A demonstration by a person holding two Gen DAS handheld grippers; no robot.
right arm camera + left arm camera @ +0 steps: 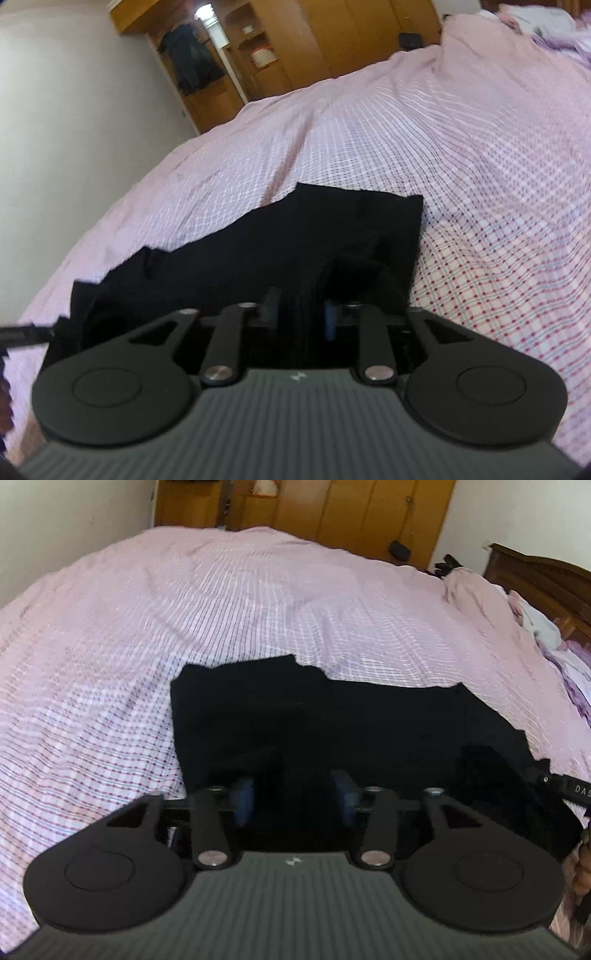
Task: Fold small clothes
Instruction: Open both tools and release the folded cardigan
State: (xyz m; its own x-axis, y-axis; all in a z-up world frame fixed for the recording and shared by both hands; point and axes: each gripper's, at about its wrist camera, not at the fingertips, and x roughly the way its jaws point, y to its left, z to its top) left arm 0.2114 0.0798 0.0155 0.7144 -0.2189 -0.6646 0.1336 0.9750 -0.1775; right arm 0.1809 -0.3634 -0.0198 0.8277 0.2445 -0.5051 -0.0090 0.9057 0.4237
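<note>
from my left wrist view, my left gripper (295,794) sits low over the near edge of the black garment (314,716), which lies flat on the pink checked bedspread (221,609). the jaws stand apart, blue pads (245,797) showing on either side of a clear gap, and nothing is pinched between them; only dark cloth shows beneath. the garment spreads away from me and to the right, its far edge stepped and uneven. at the right edge of the view, part of my other tool (569,794) pokes in over the same garment. a wooden wardrobe (332,509) stands beyond the bed, a dark wooden headboard (535,572) at the right with rumpled bedding (554,635) beside it.

from my right wrist view, my right gripper (301,314) is down at the garment's near edge too, jaws partly apart. a bunched ridge of black cloth (306,295) rises in the gap between the fingers, but the picture is blurred and dark there, so i cannot tell whether the pads press on it. the garment (295,229) stretches off to the left, one squared corner at its far right. a tip of my left tool (26,334) enters at the left edge. wooden shelves (221,66) stand past the bed.
</note>
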